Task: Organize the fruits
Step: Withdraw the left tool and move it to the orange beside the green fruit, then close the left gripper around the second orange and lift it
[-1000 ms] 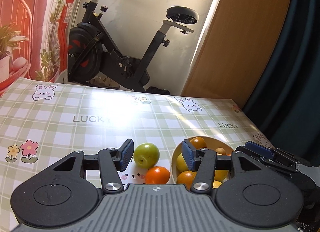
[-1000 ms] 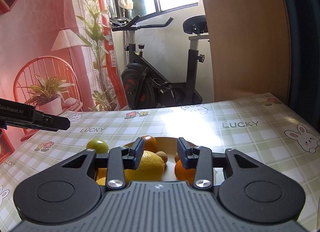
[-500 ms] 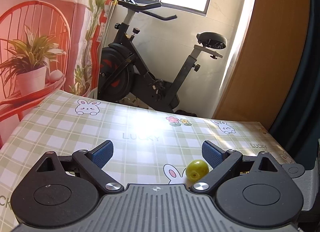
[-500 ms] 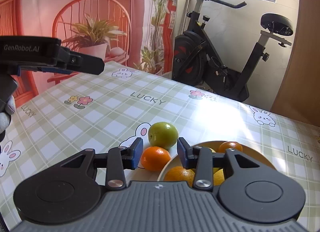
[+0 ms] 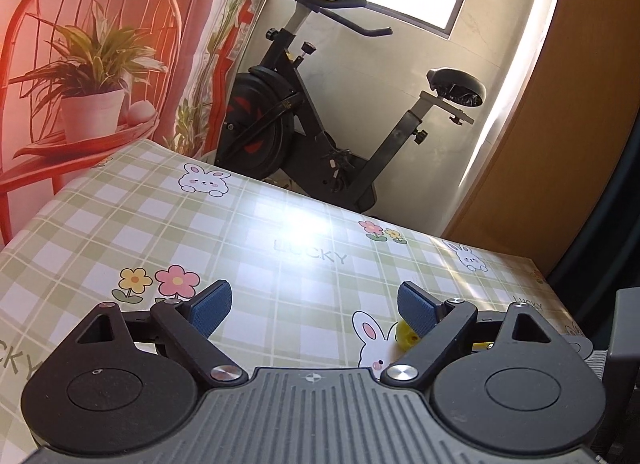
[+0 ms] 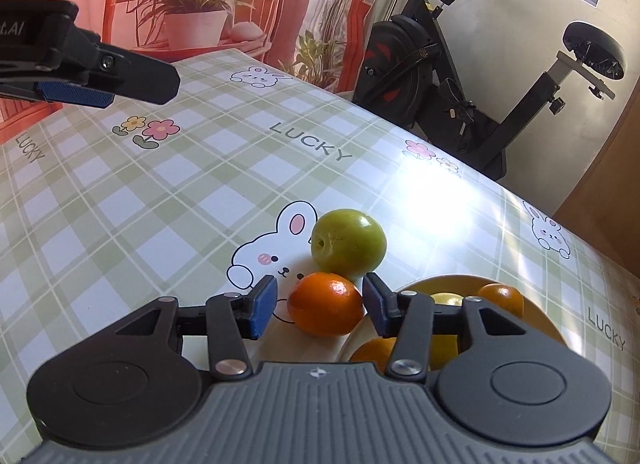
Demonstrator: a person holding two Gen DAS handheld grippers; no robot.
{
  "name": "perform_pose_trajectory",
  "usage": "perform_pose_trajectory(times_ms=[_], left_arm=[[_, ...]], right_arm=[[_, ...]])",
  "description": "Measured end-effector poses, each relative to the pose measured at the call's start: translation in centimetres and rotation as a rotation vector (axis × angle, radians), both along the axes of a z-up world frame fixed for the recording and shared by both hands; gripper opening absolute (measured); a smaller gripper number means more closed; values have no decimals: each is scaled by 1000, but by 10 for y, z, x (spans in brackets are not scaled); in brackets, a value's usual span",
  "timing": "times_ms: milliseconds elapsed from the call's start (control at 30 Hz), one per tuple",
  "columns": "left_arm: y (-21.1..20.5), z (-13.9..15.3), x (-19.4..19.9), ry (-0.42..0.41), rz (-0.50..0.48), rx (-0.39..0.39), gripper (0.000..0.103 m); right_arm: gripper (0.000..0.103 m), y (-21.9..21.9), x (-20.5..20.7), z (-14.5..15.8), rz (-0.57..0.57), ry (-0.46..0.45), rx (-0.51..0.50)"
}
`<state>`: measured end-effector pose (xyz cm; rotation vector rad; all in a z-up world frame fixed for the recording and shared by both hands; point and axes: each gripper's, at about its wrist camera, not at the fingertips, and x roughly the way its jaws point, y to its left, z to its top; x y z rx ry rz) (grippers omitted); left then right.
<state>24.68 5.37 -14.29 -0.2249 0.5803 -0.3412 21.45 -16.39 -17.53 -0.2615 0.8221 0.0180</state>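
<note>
Right wrist view shows the widest thing first: a table (image 6: 168,199) covered in a green-and-white checked cloth printed with rabbits, flowers and the word LUCKY, sunlight glaring on its far side. Behind it stands a black exercise bike (image 6: 452,75) against a pale wall, beside a red backdrop printed with a potted plant on a chair. On the cloth at the lower right sits a yellow bowl (image 6: 540,328) holding several orange and yellow fruits, partly hidden by my tool. Just left of the bowl lie two loose fruits that look to be touching: a green apple (image 6: 348,246), and nearer me an orange (image 6: 326,308). My right gripper (image 6: 320,306) points down at the orange, its blue pads on either side of it; its jaws have just been opening, the left pad stands clear of the fruit, and I cannot tell whether the right pad touches it. My left gripper (image 6: 104,83) hangs above the cloth at the upper left, well apart from the fruit. Left wrist view shows my left gripper (image 5: 314,310) with jaws spread wide and nothing between them, having just closed a little, over bare cloth; a sliver of yellowish-green fruit (image 5: 406,336) peeks out behind its right finger.
</note>
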Motion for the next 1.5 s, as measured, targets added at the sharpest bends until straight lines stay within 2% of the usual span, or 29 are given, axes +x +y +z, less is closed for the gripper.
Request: perform_pose_trajectory(times_ms=[200, 267, 467, 667, 967, 1133, 1233, 1333, 1500], left_arm=[[-4, -8, -3, 34, -42, 2, 82], [-6, -13, -2, 53, -62, 2, 81], [-14, -30, 7, 155, -146, -40, 72], [-30, -44, 0, 194, -237, -28, 72], [-33, -55, 6, 229, -237, -38, 53], [-39, -59, 7, 244, -231, -30, 53], [-39, -61, 10, 250, -222, -40, 52], [-39, -62, 11, 254, -218, -52, 44], [-40, -66, 13, 246, -210, -74, 39]], right_arm=[[53, 11, -5, -7, 2, 17, 51], [49, 16, -8, -10, 16, 20, 65], [49, 27, -7, -12, 16, 4, 115], [49, 26, -12, -12, -9, -6, 167], [48, 20, -22, -11, -42, -42, 229], [40, 20, -22, -13, -37, -47, 244], [38, 20, -24, -14, -35, -58, 257], [38, 22, -24, -14, -36, -64, 260], [38, 21, -21, -16, -36, -74, 262]])
